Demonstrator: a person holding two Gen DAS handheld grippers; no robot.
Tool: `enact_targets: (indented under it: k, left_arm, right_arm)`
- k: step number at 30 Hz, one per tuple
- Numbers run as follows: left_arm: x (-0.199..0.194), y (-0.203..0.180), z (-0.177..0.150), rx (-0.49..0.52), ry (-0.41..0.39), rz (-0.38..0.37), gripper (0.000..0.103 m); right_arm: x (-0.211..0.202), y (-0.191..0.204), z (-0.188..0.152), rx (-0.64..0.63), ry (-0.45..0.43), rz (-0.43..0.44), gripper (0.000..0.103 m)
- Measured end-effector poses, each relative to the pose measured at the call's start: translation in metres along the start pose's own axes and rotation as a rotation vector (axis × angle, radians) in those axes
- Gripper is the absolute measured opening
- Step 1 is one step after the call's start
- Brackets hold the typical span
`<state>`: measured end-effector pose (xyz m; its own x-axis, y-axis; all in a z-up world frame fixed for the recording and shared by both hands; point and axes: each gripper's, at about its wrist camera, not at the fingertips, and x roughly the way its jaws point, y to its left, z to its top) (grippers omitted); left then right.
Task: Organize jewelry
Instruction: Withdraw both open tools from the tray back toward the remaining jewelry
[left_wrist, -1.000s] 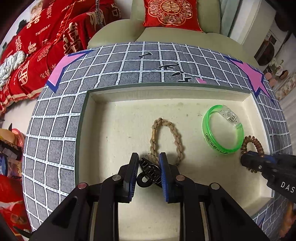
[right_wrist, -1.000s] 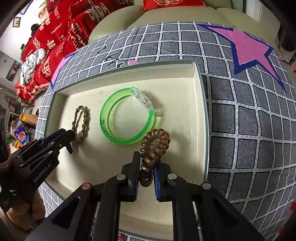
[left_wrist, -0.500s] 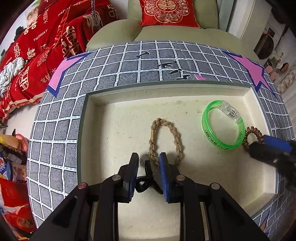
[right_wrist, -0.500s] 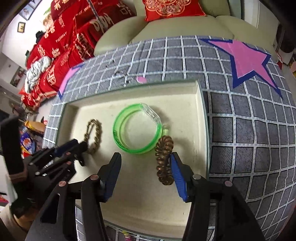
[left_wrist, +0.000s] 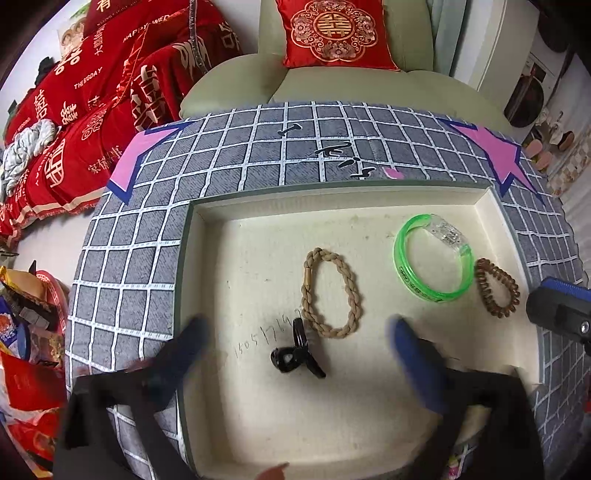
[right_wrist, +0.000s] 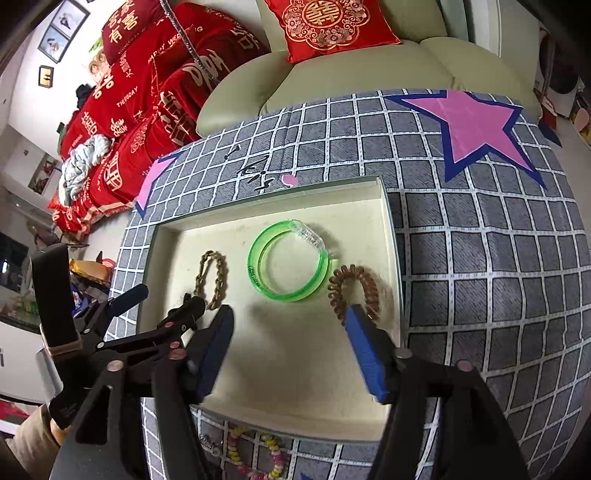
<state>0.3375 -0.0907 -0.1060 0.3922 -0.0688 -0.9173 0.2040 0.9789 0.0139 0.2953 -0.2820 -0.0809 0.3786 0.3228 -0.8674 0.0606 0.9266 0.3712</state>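
Now both grippers stand open over the cream tray (left_wrist: 369, 206).
The left gripper (left_wrist: 295, 339) holds nothing; the black hair clip (left_wrist: 293, 356) lies between its spread fingers; the right gripper (right_wrist: 288, 332) is empty; the brown coil hair tie (right_wrist: 352, 288) rests beside the green bracelet (right_wrist: 288, 267).

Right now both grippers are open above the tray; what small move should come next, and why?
Probably move the right gripper back to the beaded bracelet lying outside the tray: the other four pieces already rest inside.
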Motion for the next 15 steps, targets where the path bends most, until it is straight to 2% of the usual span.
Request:
enact_targets:
  k: [2,5,6,15]
  left_arm:
    - [-0.006,0.000,-0.003,0.004,0.000,-0.008,0.103]
    - [-0.016,-0.001,-0.011,0.022,0.015,-0.004,0.103]
    - [-0.020,-0.001,-0.015,0.027,0.016,-0.003,0.103]
    - [-0.057,0.003,-0.064,0.071,0.017,0.029,0.103]
  right_arm:
    - [-0.005,0.000,-0.005,0.005,-0.003,0.007,0.080]
    - [-0.012,-0.001,-0.012,0.018,-0.005,0.009,0.082]
    - [-0.014,-0.002,-0.015,0.025,-0.005,0.010,0.088]
    - [-0.041,-0.013,-0.045,0.072,-0.019,-0.010,0.088]
